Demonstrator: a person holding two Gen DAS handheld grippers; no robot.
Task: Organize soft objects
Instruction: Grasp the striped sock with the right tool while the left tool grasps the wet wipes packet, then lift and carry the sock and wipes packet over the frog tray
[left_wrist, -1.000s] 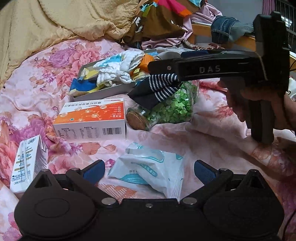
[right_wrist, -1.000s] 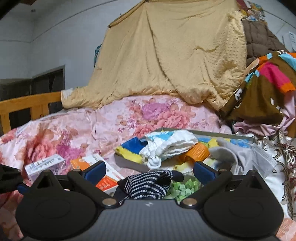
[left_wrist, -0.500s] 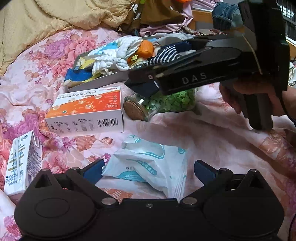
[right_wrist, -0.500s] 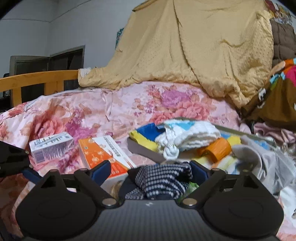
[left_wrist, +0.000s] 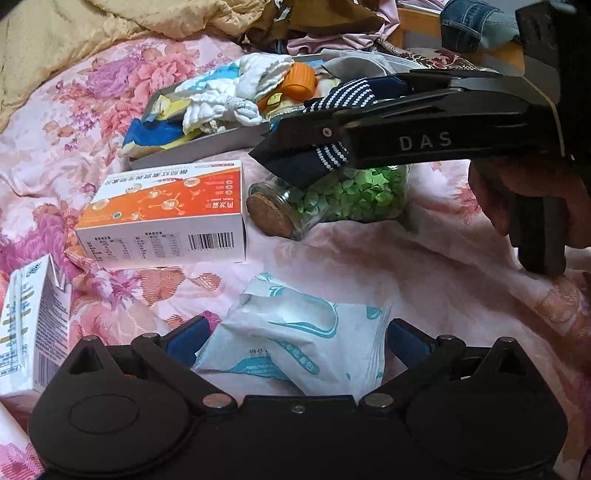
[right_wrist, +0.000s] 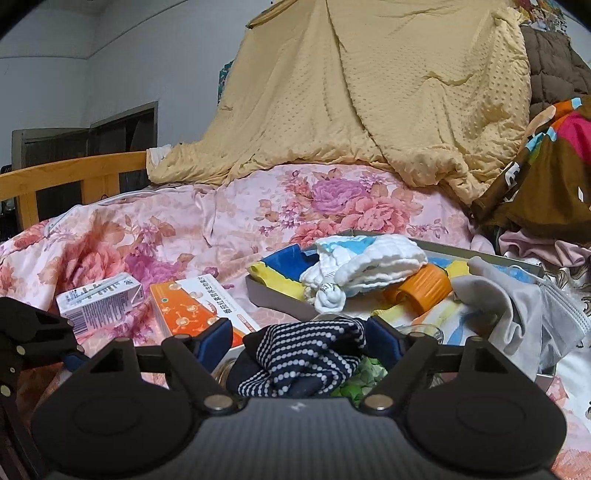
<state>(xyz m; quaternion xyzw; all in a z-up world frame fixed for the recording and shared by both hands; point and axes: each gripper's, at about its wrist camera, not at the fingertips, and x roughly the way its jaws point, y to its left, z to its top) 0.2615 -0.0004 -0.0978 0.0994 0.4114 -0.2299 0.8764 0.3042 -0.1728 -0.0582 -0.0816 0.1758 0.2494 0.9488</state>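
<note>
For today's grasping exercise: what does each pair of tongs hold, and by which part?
The right tongs, jaws just closing, grip the bunched navy dotted sock across its middle. The left tongs hold nothing; they straddle the white packet unclamped.

Navy sock (right_wrist: 306, 354) w/ white dots, orange box (left_wrist: 166, 206), pink floral sheet (left_wrist: 369, 266) (green stars in jar (left_wrist: 354, 195)).

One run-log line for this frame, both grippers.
right gripper: just been closing, shut on striped sock, above star jar | left gripper: open, straddling tissue pack | target: tray
</note>
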